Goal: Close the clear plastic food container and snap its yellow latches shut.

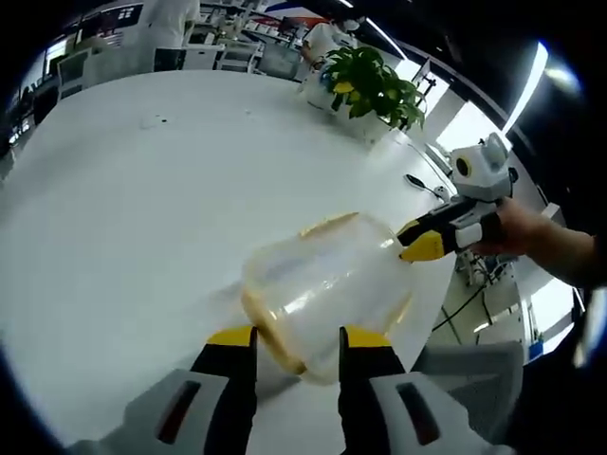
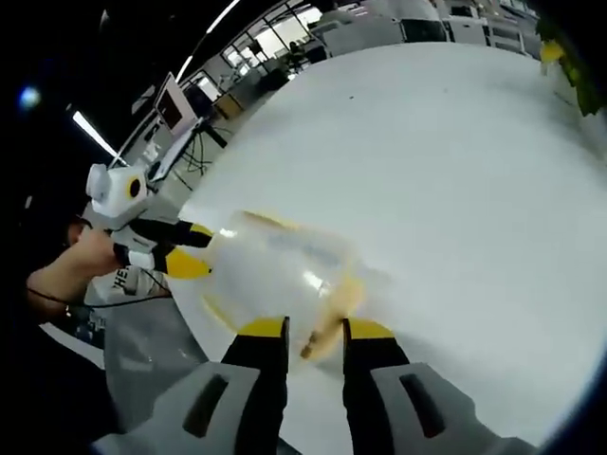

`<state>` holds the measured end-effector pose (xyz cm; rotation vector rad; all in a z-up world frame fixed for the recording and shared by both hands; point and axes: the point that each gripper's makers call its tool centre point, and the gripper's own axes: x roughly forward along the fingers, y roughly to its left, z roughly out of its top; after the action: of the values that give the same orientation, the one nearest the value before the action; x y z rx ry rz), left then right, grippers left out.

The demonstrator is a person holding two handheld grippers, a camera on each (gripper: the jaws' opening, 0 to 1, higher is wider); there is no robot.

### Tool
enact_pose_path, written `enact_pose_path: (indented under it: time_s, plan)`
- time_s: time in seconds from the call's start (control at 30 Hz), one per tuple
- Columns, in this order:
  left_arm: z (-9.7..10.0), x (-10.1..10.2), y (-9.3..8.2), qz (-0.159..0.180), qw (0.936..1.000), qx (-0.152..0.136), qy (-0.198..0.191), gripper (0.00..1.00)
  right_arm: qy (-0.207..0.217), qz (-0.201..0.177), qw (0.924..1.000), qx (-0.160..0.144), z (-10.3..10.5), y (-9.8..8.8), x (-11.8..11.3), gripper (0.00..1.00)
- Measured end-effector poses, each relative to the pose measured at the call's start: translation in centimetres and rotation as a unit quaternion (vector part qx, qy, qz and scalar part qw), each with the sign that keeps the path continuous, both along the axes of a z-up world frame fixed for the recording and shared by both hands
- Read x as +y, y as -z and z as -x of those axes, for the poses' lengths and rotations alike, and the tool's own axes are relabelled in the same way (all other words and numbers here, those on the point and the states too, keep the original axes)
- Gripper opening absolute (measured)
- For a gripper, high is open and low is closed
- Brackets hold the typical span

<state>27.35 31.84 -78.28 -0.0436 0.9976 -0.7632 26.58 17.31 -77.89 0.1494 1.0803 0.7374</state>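
The clear plastic container (image 1: pixel 322 284) with yellow latches sits at the near right part of the white table (image 1: pixel 133 199), blurred. My left gripper (image 1: pixel 299 339) is shut on its near end, the rim between the yellow-tipped jaws. My right gripper (image 1: pixel 413 239) comes in from the right and clamps the far end. In the right gripper view the container (image 2: pixel 270 270) lies just ahead. A yellow latch (image 2: pixel 327 327) sits between the jaws of my right gripper (image 2: pixel 316 329). My left gripper (image 2: pixel 194 251) holds the opposite side.
A potted green plant (image 1: pixel 375 85) stands at the table's far right edge. A person's hand (image 1: pixel 531 232) holds the right gripper beyond the table edge. Chairs and desks (image 1: pixel 228 52) lie behind the table. A monitor (image 2: pixel 175 104) stands off the table.
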Motion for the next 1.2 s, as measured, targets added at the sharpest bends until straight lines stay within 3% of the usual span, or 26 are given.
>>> enact_pose_path:
  time_s: [0.13, 0.17, 0.2, 0.23, 0.27, 0.3, 0.43, 0.6, 0.7, 0.77, 0.83, 0.93, 1.0, 1.1, 1.2]
  plan:
    - [0.0, -0.2, 0.1, -0.015, 0.9998, 0.014, 0.002, 0.25, -0.011, 0.018, 0.9998, -0.004, -0.2, 0.0, 0.2, 0.16]
    - [0.0, -0.1, 0.2, -0.010, 0.9996, 0.025, -0.001, 0.24, -0.007, 0.016, 0.9998, -0.002, -0.3, 0.0, 0.1, 0.15]
    - [0.6, -1.7, -0.4, 0.035, 0.9985, 0.041, 0.012, 0.23, 0.001, 0.010, 0.9999, -0.002, -0.3, 0.0, 0.2, 0.16]
    - [0.6, -0.1, 0.6, 0.020, 0.9970, 0.069, -0.028, 0.22, 0.009, 0.009, 0.9999, -0.008, -0.3, 0.0, 0.1, 0.16]
    - [0.6, 0.0, 0.7, 0.031, 0.9962, 0.075, -0.031, 0.22, 0.009, 0.007, 0.9999, -0.008, -0.3, 0.0, 0.0, 0.16]
    - [0.5, 0.0, 0.6, 0.044, 0.9954, 0.076, -0.037, 0.22, 0.010, 0.002, 0.9999, -0.010, -0.3, 0.0, 0.0, 0.16]
    - [0.6, 0.1, 0.5, 0.035, 0.9970, 0.062, -0.030, 0.24, -0.001, -0.005, 0.9999, -0.015, -0.3, 0.0, 0.0, 0.16]
    - [0.9, -0.1, 0.5, 0.036, 0.9969, 0.056, -0.043, 0.25, 0.003, -0.008, 0.9999, 0.011, 0.0, 0.1, -0.3, 0.17]
    - [0.8, -0.2, 0.5, 0.038, 0.9975, 0.037, -0.046, 0.27, -0.006, 0.002, 1.0000, 0.008, 0.2, 0.1, -0.3, 0.18]
    - [0.4, -0.2, 0.3, 0.031, 0.9989, 0.009, -0.033, 0.29, -0.007, 0.002, 1.0000, 0.007, 0.3, 0.1, -0.5, 0.19]
    - [-0.3, -0.1, -0.4, -0.013, 0.9979, -0.062, 0.015, 0.31, -0.025, 0.010, 0.9995, -0.014, 0.3, 0.0, -0.5, 0.20]
    - [-0.8, 0.2, -1.5, -0.053, 0.9899, -0.123, 0.048, 0.24, -0.086, 0.055, 0.9933, -0.055, 0.4, -0.3, -0.6, 0.21]
    - [-1.0, 0.1, -2.2, -0.054, 0.9875, -0.135, 0.060, 0.24, -0.120, 0.078, 0.9860, -0.087, 0.4, -0.5, -0.6, 0.21]
    - [-0.8, 0.3, -2.2, -0.072, 0.9851, -0.131, 0.085, 0.26, -0.120, 0.076, 0.9843, -0.105, 0.2, -1.2, -0.1, 0.26]
    - [-1.1, -0.7, -3.3, -0.076, 0.9736, -0.173, 0.128, 0.26, -0.153, 0.072, 0.9746, -0.147, -0.3, -2.1, 0.7, 0.28]
